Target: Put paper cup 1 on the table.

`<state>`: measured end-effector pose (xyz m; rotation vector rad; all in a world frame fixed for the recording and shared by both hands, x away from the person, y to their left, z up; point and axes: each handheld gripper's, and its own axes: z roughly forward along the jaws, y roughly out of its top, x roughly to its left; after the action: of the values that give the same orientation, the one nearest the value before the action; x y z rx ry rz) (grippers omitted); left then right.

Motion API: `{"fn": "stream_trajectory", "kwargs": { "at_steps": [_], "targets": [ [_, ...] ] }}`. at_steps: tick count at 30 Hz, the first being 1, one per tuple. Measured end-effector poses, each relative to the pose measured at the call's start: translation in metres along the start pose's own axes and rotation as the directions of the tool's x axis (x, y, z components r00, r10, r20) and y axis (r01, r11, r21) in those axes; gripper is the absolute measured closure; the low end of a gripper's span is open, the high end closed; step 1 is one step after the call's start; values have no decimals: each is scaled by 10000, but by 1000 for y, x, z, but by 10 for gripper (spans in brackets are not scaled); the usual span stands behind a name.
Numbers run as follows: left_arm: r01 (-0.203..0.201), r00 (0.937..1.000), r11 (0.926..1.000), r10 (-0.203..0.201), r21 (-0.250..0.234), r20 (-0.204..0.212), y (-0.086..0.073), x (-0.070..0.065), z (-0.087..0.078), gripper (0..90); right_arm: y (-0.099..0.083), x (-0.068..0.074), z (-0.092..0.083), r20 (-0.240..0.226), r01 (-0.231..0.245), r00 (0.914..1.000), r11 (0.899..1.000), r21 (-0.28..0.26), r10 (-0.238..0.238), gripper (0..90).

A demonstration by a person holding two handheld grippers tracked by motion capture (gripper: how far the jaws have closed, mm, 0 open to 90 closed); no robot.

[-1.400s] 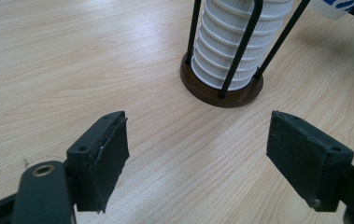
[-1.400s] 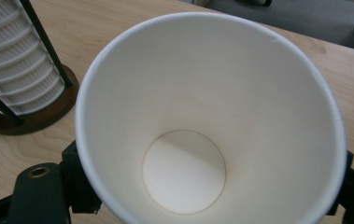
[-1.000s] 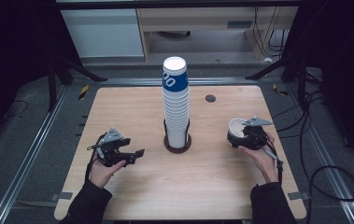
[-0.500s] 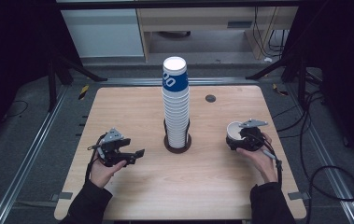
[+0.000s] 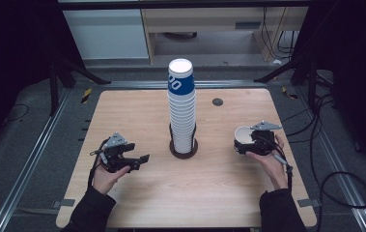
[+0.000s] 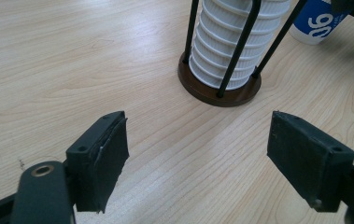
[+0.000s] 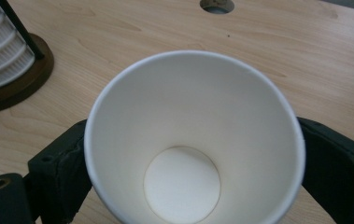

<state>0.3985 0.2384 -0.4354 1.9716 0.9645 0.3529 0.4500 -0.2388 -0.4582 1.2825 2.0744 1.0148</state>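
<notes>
A tall stack of white paper cups (image 5: pixel 181 111), the top one printed blue, stands in a dark wire holder (image 5: pixel 183 151) at the table's middle. Its lower part rises ahead in the left gripper view as the stack (image 6: pixel 230 42). A single white cup (image 5: pixel 242 133) stands upright on the table at the right. My right gripper (image 5: pixel 245 144) surrounds it, one jaw on each side. Its jaws have just been opening, and the cup (image 7: pixel 193 116) sits between them, round and unsqueezed. My left gripper (image 5: pixel 142 163) hovers open and empty left of the holder, with bare wood between its jaws (image 6: pixel 198 154).
The wooden table (image 5: pixel 137 116) has a small round hole (image 5: pixel 218 102) behind the right gripper. Metal rails run along both sides of the table. Cables lie on the floor at the right. A white cabinet stands beyond the far edge.
</notes>
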Motion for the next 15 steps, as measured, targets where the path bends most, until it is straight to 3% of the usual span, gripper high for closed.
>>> {"fn": "stream_trajectory", "kwargs": {
  "at_steps": [9,11,15],
  "targets": [
    [-32,10000,10000,32,-5,-26,0,1,-1,199,8,0,-15,-10,-227,9997,9951,-964,227,67],
    [-22,10000,10000,22,-30,-34,0,1,-1,199,11,1,-18,-98,-268,9996,9950,-967,260,66],
    [-16,10000,10000,16,-22,-47,0,2,-2,199,17,5,-25,-53,-59,10000,9925,-1223,53,67]
  ]
}}
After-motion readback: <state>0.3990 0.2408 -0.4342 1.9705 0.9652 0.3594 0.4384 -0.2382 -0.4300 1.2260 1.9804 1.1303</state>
